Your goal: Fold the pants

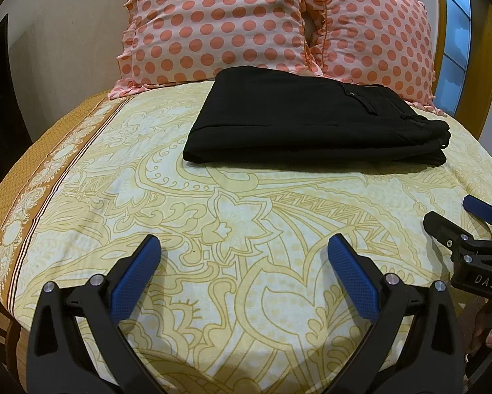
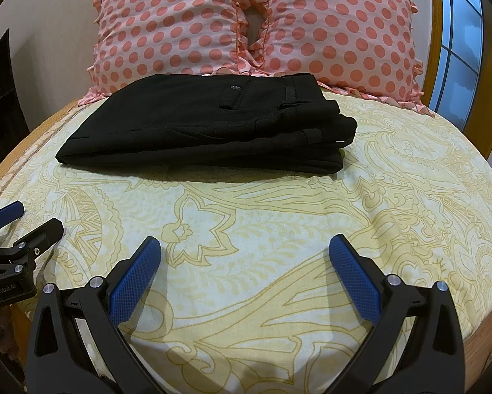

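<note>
Black pants (image 1: 311, 121) (image 2: 206, 128) lie folded into a flat rectangular stack on the bed, just in front of the pillows, waistband and back pocket on top at the right. My left gripper (image 1: 244, 246) hovers open over the bedsheet, well short of the pants, nothing between its blue pads. My right gripper (image 2: 245, 246) is open too, also back from the pants and empty. Each gripper shows in the other's view: the right gripper (image 1: 449, 213) at the right edge of the left wrist view, the left gripper (image 2: 32, 220) at the left edge of the right wrist view.
A yellow patterned bedsheet (image 1: 246, 213) (image 2: 278, 213) covers the bed. Two pink polka-dot pillows (image 1: 213, 23) (image 2: 341, 29) lean at the headboard behind the pants. A window (image 2: 459, 49) is at the right; the bed's left edge drops off beyond an orange border (image 1: 22, 203). A hand (image 1: 488, 331) holds the right gripper.
</note>
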